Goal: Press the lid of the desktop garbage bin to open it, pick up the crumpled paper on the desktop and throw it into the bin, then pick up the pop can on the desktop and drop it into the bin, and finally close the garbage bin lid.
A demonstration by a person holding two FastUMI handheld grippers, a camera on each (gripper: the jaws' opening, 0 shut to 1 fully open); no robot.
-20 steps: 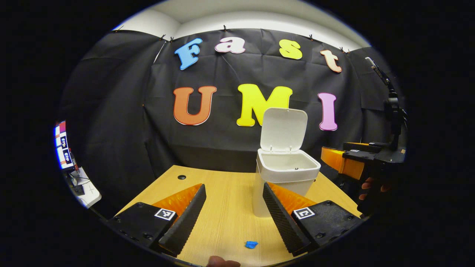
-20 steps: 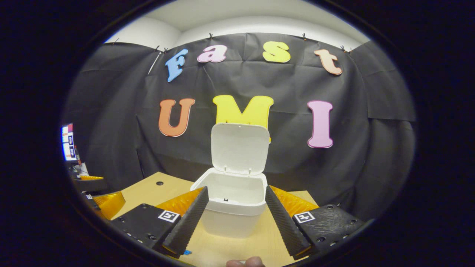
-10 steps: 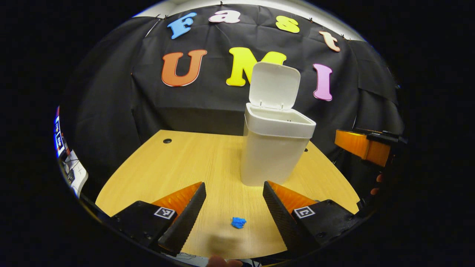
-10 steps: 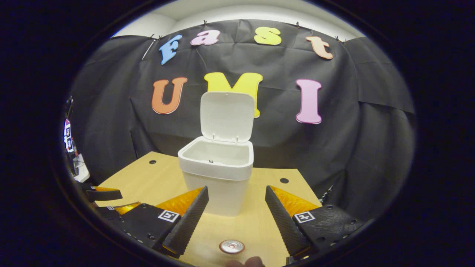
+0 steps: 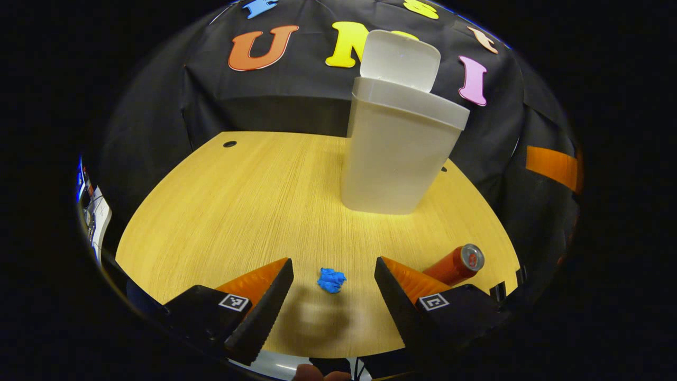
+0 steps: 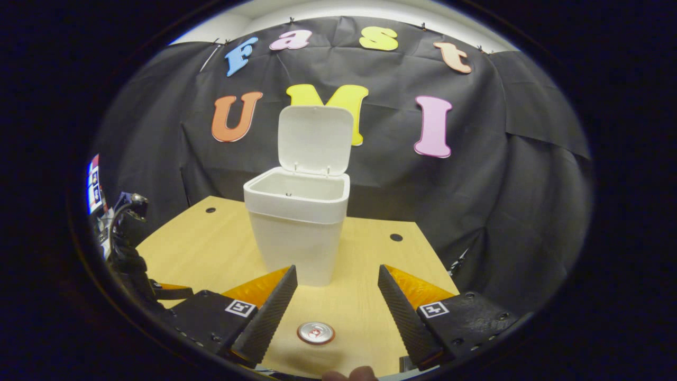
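The white bin stands on the wooden table with its lid swung up; in the right gripper view the bin shows a hollow inside under the raised lid. A small blue crumpled paper lies on the table between the fingers of my open left gripper, low over the front edge. A red pop can stands to the right of it. My right gripper is open, above the can's silver top, with nothing held.
The wooden table has cable holes at the back left and near the bin. Part of the right gripper's body shows at the far right. A monitor stands off the table's left side.
My left gripper has come down and back toward the table's front, so the blue paper now sits between its fingers. The right gripper drew back from the bin, bringing the can into view.
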